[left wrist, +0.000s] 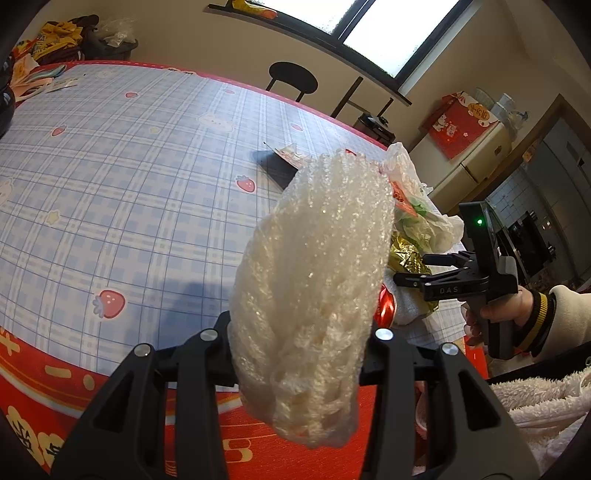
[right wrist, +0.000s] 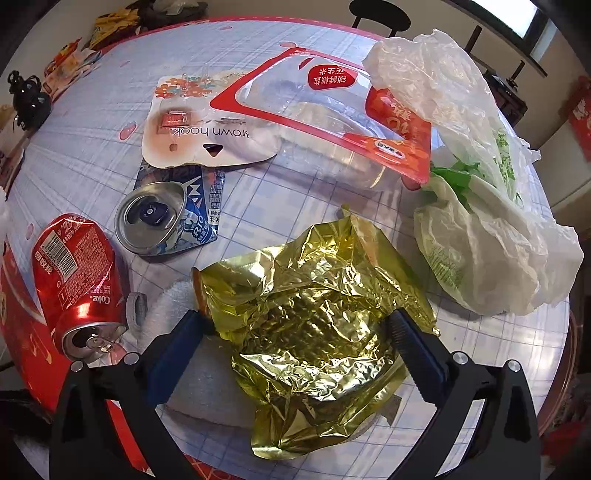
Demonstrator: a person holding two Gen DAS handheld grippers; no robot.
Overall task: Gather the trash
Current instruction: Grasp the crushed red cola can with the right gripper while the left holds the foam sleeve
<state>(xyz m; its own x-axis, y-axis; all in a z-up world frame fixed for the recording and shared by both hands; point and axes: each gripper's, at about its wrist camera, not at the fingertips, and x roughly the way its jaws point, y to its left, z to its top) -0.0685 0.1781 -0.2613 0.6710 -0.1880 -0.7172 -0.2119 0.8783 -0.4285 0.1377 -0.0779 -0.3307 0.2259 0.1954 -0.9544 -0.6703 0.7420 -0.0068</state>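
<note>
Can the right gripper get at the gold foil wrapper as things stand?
Probably yes. The right gripper is open with its fingers either side of the gold foil wrapper, and nothing lies over it. The Coke can sits clear to the side.

On the table (right wrist: 280, 206), the foil wrapper (right wrist: 317, 325) lies between the can (right wrist: 79, 284) at left and plastic bag (right wrist: 480, 221) at right.

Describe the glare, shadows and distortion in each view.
Left wrist view: blown-out window, fisheye-bowed round table with plaid cloth, white foam net sleeve sparkling and casting a soft shadow. Right wrist view: crumpled gold foil bag and dented red Coke can show harsh specular highlights; the edges curve.
</note>
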